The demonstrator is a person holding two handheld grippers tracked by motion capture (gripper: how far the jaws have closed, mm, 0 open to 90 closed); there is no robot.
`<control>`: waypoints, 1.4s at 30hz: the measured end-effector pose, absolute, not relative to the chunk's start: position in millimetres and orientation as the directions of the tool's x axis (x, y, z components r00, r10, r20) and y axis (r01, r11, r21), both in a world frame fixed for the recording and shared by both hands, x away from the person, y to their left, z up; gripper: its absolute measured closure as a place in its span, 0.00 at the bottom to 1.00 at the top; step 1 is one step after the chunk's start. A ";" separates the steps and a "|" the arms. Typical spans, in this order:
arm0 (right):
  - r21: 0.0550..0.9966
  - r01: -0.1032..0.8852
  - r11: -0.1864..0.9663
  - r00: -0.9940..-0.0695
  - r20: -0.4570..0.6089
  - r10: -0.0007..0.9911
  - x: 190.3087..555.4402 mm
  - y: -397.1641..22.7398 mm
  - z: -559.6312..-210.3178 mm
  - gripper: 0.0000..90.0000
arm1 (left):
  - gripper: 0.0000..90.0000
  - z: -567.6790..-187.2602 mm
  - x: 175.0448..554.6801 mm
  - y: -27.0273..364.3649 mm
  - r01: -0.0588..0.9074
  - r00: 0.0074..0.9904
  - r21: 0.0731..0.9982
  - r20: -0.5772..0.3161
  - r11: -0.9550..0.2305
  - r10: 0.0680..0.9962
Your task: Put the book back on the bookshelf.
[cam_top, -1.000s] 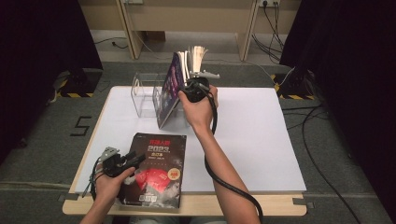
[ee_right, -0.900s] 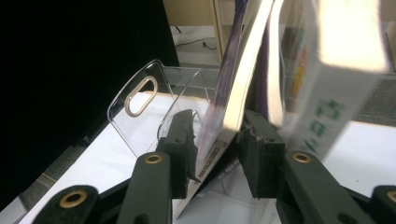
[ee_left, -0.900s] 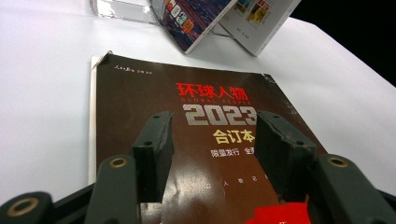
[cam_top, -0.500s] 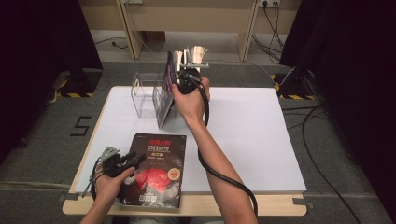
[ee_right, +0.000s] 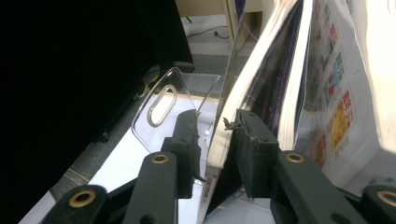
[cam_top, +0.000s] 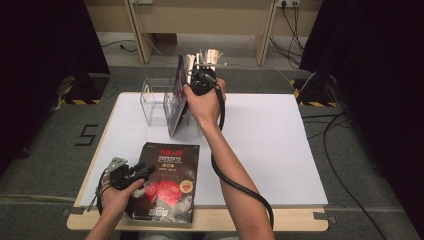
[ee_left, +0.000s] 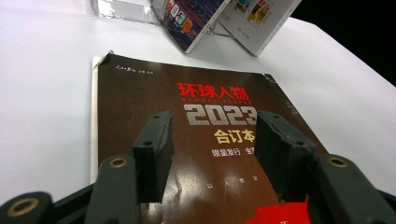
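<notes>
In the high view, our right gripper (cam_top: 196,75) reaches the upright magazine (cam_top: 176,95) in the clear acrylic rack (cam_top: 152,102) at upper centre, while our left gripper (cam_top: 142,171) rests on the dark 2023 volume (cam_top: 170,182) at lower left. In the left gripper view, our jaws stand spread above that cover (ee_left: 196,112), pinching nothing. In the right gripper view, our jaws, just reopening, bracket the magazine's edge (ee_right: 229,126); the right-hand pad touches it, the other stands clear.
</notes>
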State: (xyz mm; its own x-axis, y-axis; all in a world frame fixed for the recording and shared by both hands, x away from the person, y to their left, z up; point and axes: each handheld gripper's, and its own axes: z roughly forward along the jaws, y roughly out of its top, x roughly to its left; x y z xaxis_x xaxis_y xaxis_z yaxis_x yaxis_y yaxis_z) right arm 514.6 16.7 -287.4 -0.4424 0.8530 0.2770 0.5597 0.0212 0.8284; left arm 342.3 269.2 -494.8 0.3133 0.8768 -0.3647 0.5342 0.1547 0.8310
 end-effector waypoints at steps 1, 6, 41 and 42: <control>0.827 0.561 0.038 -0.449 0.265 0.853 516.6 18.5 -284.7 0.75 | 0.52 -494.6 342.5 268.8 0.533 0.316 0.832 -0.363 0.152 0.877; 0.815 0.577 0.056 -0.439 0.252 0.862 523.2 23.8 -281.2 0.75 | 0.52 -494.5 342.2 268.3 0.533 0.317 0.832 -0.363 0.152 0.876; 0.730 0.677 0.094 -0.394 0.251 0.884 559.7 48.2 -290.3 0.92 | 0.52 -496.4 342.6 268.6 0.540 0.319 0.829 -0.364 0.148 0.875; 0.735 0.673 0.088 -0.396 0.257 0.882 559.4 48.0 -290.5 0.92 | 0.52 -496.5 342.7 268.5 0.540 0.319 0.828 -0.365 0.148 0.875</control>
